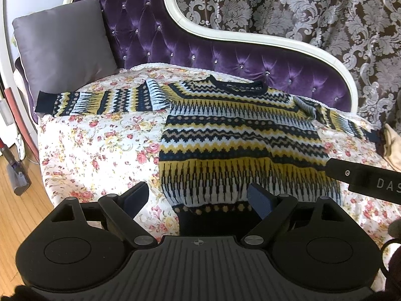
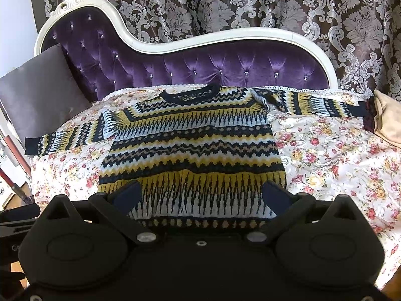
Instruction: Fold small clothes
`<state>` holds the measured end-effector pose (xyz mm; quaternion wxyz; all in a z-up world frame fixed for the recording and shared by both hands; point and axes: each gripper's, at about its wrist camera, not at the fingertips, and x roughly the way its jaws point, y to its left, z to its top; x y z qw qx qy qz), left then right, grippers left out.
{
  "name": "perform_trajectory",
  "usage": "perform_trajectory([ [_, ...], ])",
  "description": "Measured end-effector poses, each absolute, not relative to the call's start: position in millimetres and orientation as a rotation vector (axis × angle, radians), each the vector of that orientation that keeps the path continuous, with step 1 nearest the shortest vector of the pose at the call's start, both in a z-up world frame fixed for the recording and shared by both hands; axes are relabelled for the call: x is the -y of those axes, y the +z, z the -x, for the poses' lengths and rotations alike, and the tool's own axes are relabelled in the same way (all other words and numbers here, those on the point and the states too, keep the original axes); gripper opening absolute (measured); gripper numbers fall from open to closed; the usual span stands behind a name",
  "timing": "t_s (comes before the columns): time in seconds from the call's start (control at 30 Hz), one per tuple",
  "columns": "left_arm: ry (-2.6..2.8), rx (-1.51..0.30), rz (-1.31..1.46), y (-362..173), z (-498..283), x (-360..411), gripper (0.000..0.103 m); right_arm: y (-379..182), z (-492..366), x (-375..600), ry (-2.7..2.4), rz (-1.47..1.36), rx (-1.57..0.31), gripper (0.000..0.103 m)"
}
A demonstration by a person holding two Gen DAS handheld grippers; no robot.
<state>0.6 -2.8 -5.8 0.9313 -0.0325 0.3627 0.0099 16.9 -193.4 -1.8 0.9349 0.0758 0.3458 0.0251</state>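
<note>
Two claws: both appear at the near edge of a chaise longue [image 2: 190,62], each tilted downward toward one patterned sweater [image 2: 193,145].
Sweater: knitted in navy, yellow, pale blue and tan bands; spread flat and face up on a floral cover [image 2: 338,155], neckline toward the tufted purple backrest, navy hem toward the cameras.
Sleeves: both stretched outward; one cuff reaches toward a grey cushion [image 1: 62,47], the other cuff [image 2: 362,109] lies just beside a beige cushion [image 2: 388,118].
Left claw [image 1: 203,198]: jaws wide apart, nothing pinched between them; it hangs over the sweater's near left hem corner, so that one blue pad [image 1: 136,198] is seen against the floral cover and the other against the knit.
Right claw [image 2: 200,197]: jaws spread wide, gripping nothing; centred over the lower hem, with the white-and-black fringe band showing between its two pads [image 2: 126,197].
Contact: whether either claw touches the fabric cannot be told from these views; the hem band passes out of sight below each claw body.
Cross view: in the left wrist view, part of the right claw enters from the right edge, over the sweater's lower right side.
Surroundings: damask curtain [image 2: 250,5] behind the white-framed backrest; wooden floor [image 1: 17,200] to the left of the chaise longue.
</note>
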Motion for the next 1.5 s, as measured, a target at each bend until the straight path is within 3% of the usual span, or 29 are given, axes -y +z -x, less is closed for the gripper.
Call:
perform_trajectory([
  [0.37, 0.000, -0.774, 0.118, -22.4, -24.4, -10.7, 0.078, -22.3, -42.1, 196.0, 0.061, -0.186, -0.782, 0.102],
  [0.43, 0.003, -0.781, 0.130, -26.4, -29.0, -16.2, 0.071, -30.2, -51.3, 195.5, 0.062, -0.190, -0.807, 0.102],
  [0.67, 0.075, -0.708, 0.158, -31.9, -46.2, -41.9, 0.070, -55.8, -83.4, 188.7, 0.071, -0.175, -0.887, 0.102],
  [1.2, 0.200, -0.741, 0.163, -39.1, -113.9, -97.5, 0.070, -73.1, -156.0, 181.6, 0.040, -0.100, -0.822, 0.102],
  [1.5, 0.342, -0.670, 0.195, -48.4, -140.9, -146.0, 0.070, -91.3, -177.4, 183.8, 0.028, -0.096, -0.828, 0.102],
])
